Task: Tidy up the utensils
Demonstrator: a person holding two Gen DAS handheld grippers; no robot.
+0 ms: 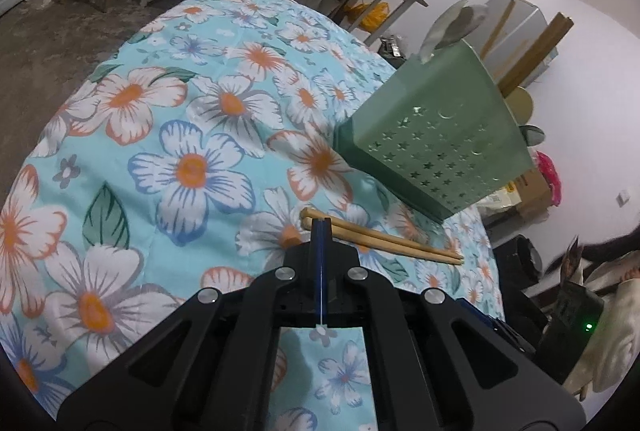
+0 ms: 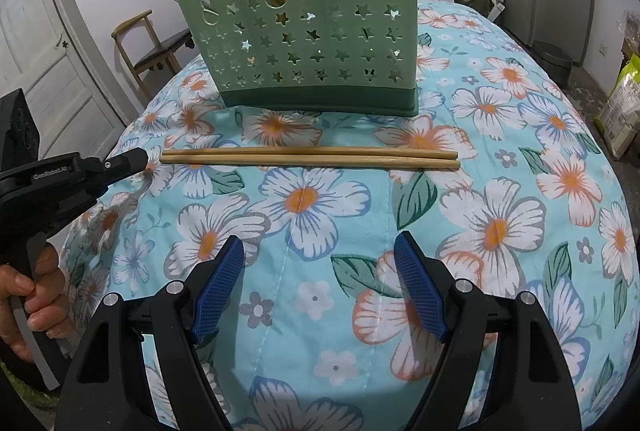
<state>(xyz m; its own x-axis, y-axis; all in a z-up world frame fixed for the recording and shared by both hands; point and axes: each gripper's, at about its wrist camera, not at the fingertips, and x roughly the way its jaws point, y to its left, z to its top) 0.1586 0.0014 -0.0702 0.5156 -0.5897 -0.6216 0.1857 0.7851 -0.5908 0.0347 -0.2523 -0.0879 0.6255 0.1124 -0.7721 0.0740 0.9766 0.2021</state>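
Chopsticks laid before the green holder on the flowered cloth.

Two pale wooden chopsticks [image 2: 310, 156] were seen lying side by side on the blue floral tablecloth [image 2: 520, 159], just in front of the green plastic star-punched utensil holder [image 2: 304, 43], which stood upright and was stocked with further utensils. The left gripper [image 1: 321, 221] was clenched fully, its tips set at the chopsticks' thick ends; whether these were pinched could not be told. The right gripper [image 2: 319, 255] was held released, well apart from them.
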